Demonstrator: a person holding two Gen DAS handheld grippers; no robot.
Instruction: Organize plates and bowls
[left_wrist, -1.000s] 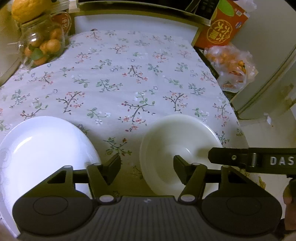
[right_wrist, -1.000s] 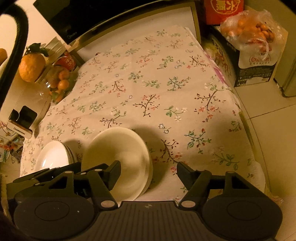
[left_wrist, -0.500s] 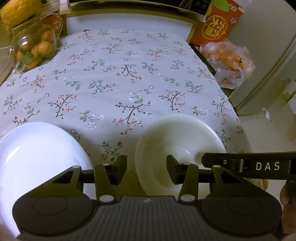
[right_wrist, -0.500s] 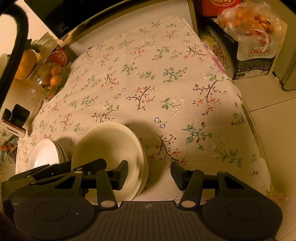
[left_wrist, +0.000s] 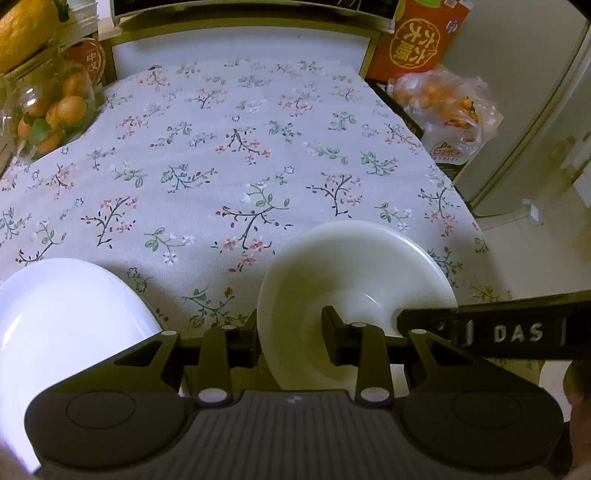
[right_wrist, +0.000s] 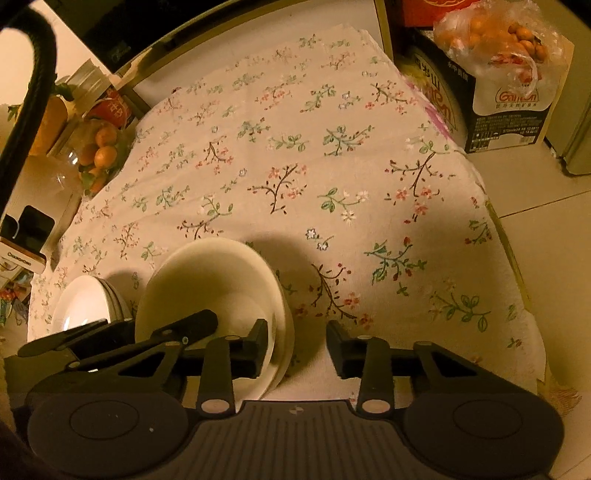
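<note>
My left gripper (left_wrist: 290, 343): jaws closing, straddling the bowl's (left_wrist: 354, 266) left rim, one finger outside, one inside; contact not clear. My right gripper (right_wrist: 297, 347): jaws closing, straddling the same bowl's (right_wrist: 207, 280) right rim, left finger inside, right finger over bare cloth; contact not clear. Bowl: cream, topmost of a nested stack, on the tablecloth (left_wrist: 236, 155) at the near edge. Plates (right_wrist: 85, 306): white, stacked, at 9 o'clock of the bowl, just beside it. Jar (left_wrist: 48, 110): glass, holding small oranges, at 11 o'clock, far corner. Bag (left_wrist: 439, 103): clear plastic, oranges inside, at 1 o'clock, off the table. Carton (left_wrist: 421, 37): orange, behind the bag.
</note>
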